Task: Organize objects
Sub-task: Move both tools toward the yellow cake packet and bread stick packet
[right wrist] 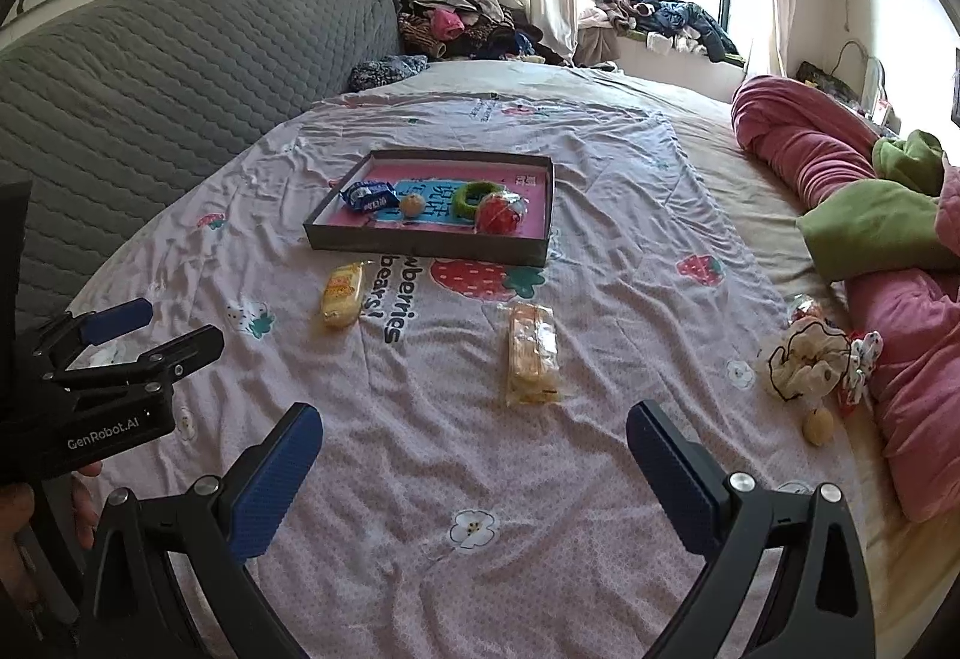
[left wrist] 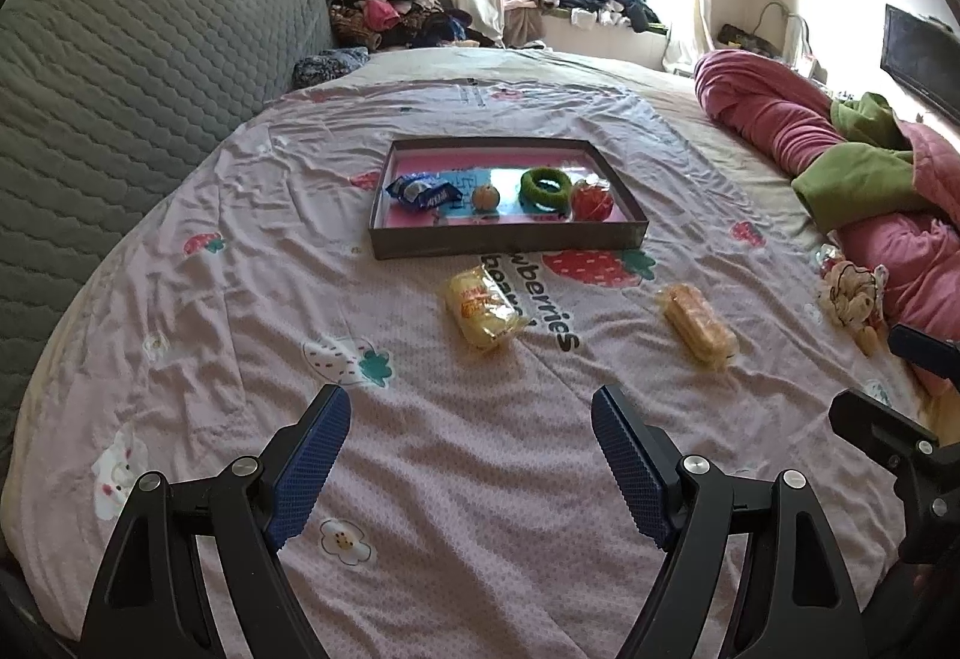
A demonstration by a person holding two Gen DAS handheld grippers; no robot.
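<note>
A shallow dark tray [left wrist: 510, 242] [right wrist: 420, 246] lies mid-bed holding a blue wrapper [left wrist: 420, 192], a small orange fruit [left wrist: 486, 198], a green ring [left wrist: 545, 187] and a red ball [left wrist: 593, 201]. In front of it on the sheet lie a yellow wrapped cake [left wrist: 480, 306] [right wrist: 342, 294] and a clear pack of biscuits [left wrist: 699, 323] [right wrist: 532, 353]. My left gripper [left wrist: 471, 401] hangs open above the sheet, short of the cake. My right gripper [right wrist: 474, 419] is open too, near the biscuit pack. Both hold nothing.
A cream plush toy [right wrist: 807, 365] and a small yellow ball [right wrist: 818, 426] lie at the right by a pink and green quilt [right wrist: 888, 263]. A grey quilted headboard [left wrist: 120, 89] bounds the left. Clothes pile up at the back by the window.
</note>
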